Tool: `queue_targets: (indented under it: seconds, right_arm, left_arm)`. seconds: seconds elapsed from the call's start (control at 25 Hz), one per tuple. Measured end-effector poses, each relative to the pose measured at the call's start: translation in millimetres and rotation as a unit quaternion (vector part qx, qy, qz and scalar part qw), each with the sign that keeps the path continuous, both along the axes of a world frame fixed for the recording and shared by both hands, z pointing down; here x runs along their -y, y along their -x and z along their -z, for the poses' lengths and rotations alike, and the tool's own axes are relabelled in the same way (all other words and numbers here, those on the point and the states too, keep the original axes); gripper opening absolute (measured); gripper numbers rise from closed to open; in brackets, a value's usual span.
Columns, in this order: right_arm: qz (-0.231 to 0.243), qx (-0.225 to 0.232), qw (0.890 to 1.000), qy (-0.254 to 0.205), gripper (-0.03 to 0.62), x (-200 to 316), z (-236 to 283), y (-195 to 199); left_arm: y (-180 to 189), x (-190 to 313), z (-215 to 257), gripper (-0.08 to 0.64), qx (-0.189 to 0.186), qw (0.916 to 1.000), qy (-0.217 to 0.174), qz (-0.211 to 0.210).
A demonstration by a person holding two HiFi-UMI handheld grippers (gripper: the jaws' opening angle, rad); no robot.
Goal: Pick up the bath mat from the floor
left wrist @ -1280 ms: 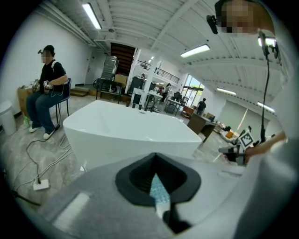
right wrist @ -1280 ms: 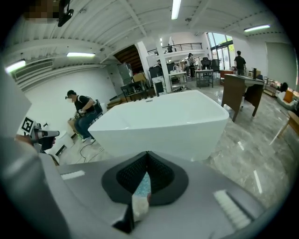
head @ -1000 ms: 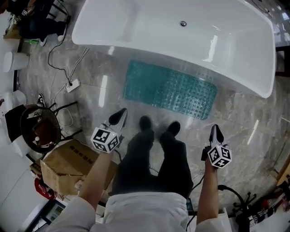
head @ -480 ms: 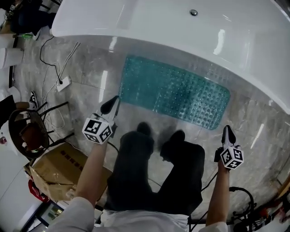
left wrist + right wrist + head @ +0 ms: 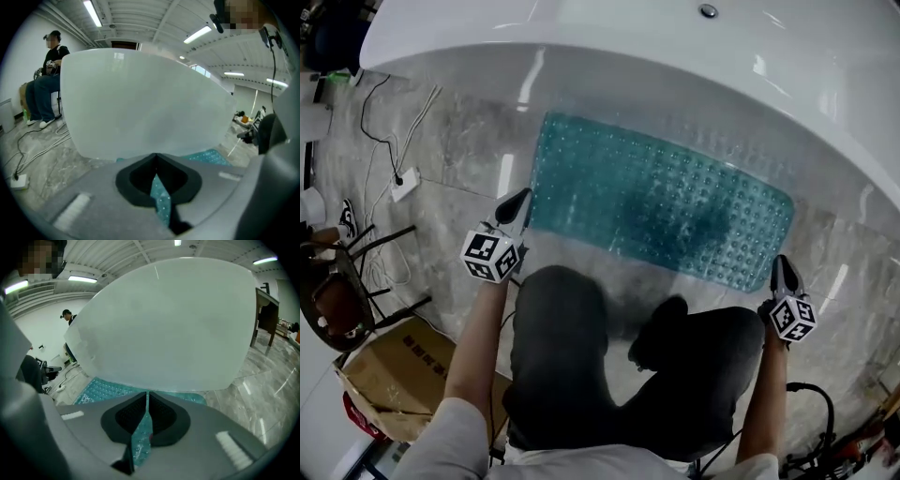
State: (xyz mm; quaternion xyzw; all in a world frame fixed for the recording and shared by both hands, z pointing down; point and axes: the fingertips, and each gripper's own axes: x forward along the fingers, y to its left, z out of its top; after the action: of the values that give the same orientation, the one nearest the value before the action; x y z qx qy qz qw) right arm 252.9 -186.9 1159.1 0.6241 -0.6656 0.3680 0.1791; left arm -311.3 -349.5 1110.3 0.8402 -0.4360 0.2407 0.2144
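Teal and knobbly, the bath mat (image 5: 661, 211) is lying flat on the grey marble floor (image 5: 459, 141), its long edge running along the foot of the white bathtub (image 5: 609, 47). It's not lifted yet. The person is crouching on the side of the mat away from the tub, knees bent, a gripper in each hand.

The left gripper (image 5: 517, 203) is pointing down at the mat's outer corner, the one away from the tub's drain (image 5: 708, 11). Its jaws are pressed together at the tips and are gripping nothing; only a strip of teal is showing through the gap behind them. The right gripper (image 5: 781, 268) is hanging at the opposite outer corner, nearer the drain end of the tub. Its jaws are as good as closed, with just a hairline slit having eased open between them, and nothing is caught there either. Whether either tip is actually touching the mat, I can't tell from here.

Past the tub's far end from the drain, a white power strip (image 5: 403, 183) is trailing cables, and a cardboard box (image 5: 389, 375) is sitting farther out from the tub.
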Motion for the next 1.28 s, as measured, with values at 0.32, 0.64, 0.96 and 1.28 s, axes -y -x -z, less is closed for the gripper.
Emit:
queue_targets:
  seconds: [0.32,0.64,0.96,1.28]
  right_arm:
    - [-0.008,-0.006,0.999,0.049,0.081,-16,-128,-18]
    - [0.007,-0.021,0.994,0.102,0.081,-44,-202,-16]
    - [0.009,-0.035,0.992,0.121,0.143,-56,-260,-38]
    - [-0.003,-0.062,0.991,0.119,0.197,-53,-281,-72]
  left_arm:
    - [51,21,-163,0.074,0.044,0.9960,0.068,0.038]
    - [102,32,-295,0.292,0.104,0.9747,0.191,0.053]
    - [107,22,-368,0.405,0.127,0.9580,0.244,0.081]
    - [85,15,-357,0.159,0.148,0.9645,0.210,0.062]
